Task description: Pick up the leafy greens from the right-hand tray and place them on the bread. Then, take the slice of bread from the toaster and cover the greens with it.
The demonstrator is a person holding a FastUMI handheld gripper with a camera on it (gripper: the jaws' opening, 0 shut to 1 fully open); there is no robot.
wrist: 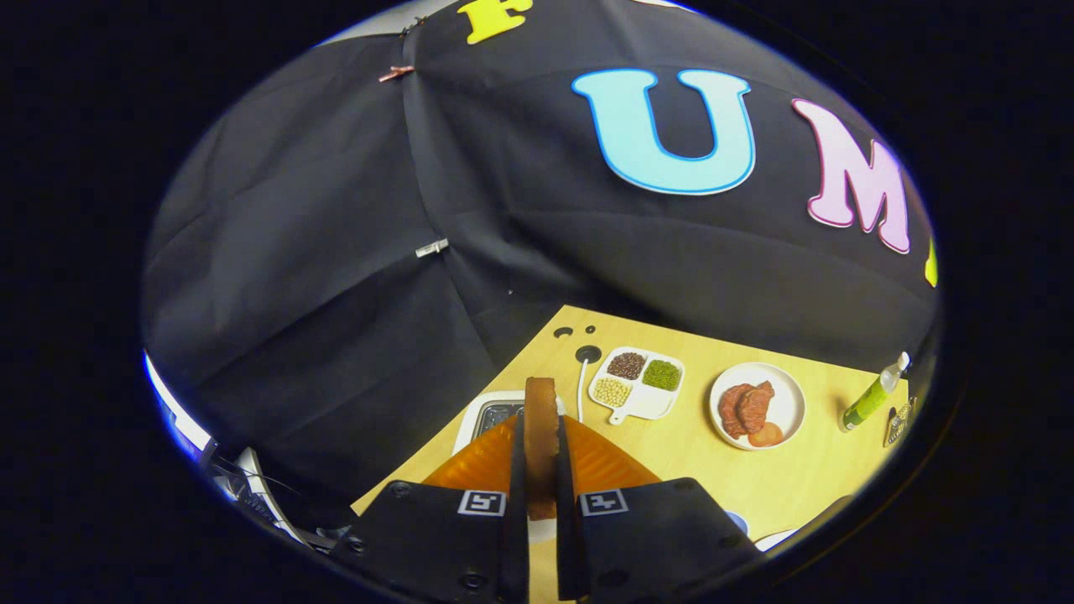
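Note:
My gripper (541,470) is shut on a slice of toasted bread (541,419), which stands edge-on and upright between the two fingers, lifted above the table. Just beyond and below the fingers sits the white toaster (487,415), its slot partly hidden behind the bread and fingers. The wooden table (671,453) stretches ahead and to the right.
Beyond the toaster lies a white divided dish (638,387) with brown, green and pale beans. To its right a white plate (758,406) carries reddish meat slices. Farther right stands a green bottle (873,398). A white cable (581,386) runs from a hole in the table.

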